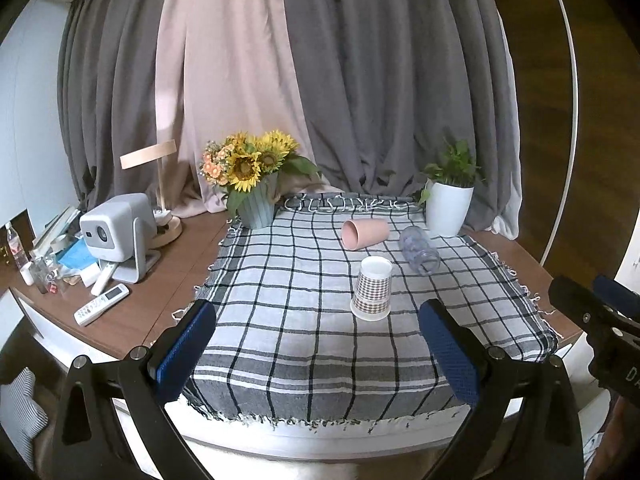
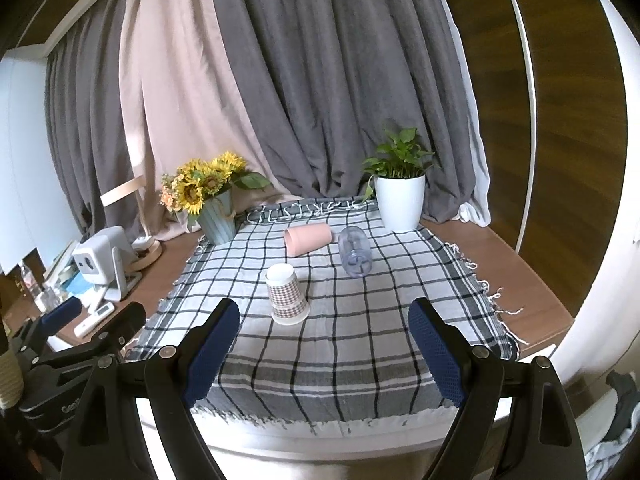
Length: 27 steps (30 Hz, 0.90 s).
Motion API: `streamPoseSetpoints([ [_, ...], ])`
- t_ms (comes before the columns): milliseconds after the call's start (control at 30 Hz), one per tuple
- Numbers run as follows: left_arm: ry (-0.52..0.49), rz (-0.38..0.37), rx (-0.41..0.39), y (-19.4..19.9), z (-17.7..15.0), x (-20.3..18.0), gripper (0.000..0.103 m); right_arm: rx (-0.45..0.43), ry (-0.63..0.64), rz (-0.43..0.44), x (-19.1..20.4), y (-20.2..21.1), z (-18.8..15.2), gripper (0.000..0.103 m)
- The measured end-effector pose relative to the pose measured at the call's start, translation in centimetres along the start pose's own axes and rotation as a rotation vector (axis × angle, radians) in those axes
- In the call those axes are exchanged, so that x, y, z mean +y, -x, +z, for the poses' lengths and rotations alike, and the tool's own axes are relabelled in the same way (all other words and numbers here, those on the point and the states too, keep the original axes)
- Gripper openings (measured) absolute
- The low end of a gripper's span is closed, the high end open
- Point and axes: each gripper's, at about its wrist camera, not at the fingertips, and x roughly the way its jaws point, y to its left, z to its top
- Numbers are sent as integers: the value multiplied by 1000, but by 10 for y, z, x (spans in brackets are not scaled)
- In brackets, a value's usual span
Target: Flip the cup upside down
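A checked paper cup (image 1: pixel 372 289) (image 2: pixel 286 295) stands upside down, rim on the plaid cloth (image 1: pixel 304 344) (image 2: pixel 360 340). A pink cup (image 1: pixel 365 233) (image 2: pixel 308 239) lies on its side behind it. A clear plastic cup (image 1: pixel 419 250) (image 2: pixel 355 257) lies on its side to the right. My left gripper (image 1: pixel 320 344) is open and empty near the table's front edge, well short of the cups. My right gripper (image 2: pixel 324 344) is open and empty, also at the front edge. The right gripper shows at the left wrist view's right edge (image 1: pixel 596 312).
A sunflower vase (image 1: pixel 256 204) (image 2: pixel 218 220) stands at the cloth's back left, a white potted plant (image 1: pixel 448 208) (image 2: pixel 401 204) at the back right. A projector (image 1: pixel 116 232) (image 2: pixel 100 256), a remote (image 1: pixel 102 304) and clutter sit on the left. Curtains hang behind.
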Motion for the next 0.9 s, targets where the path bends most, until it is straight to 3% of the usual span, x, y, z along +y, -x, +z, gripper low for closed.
streamPoseSetpoints([
  [900, -24, 23, -19, -7, 1, -2, 103, 6, 5, 5, -3, -6, 3, 86],
])
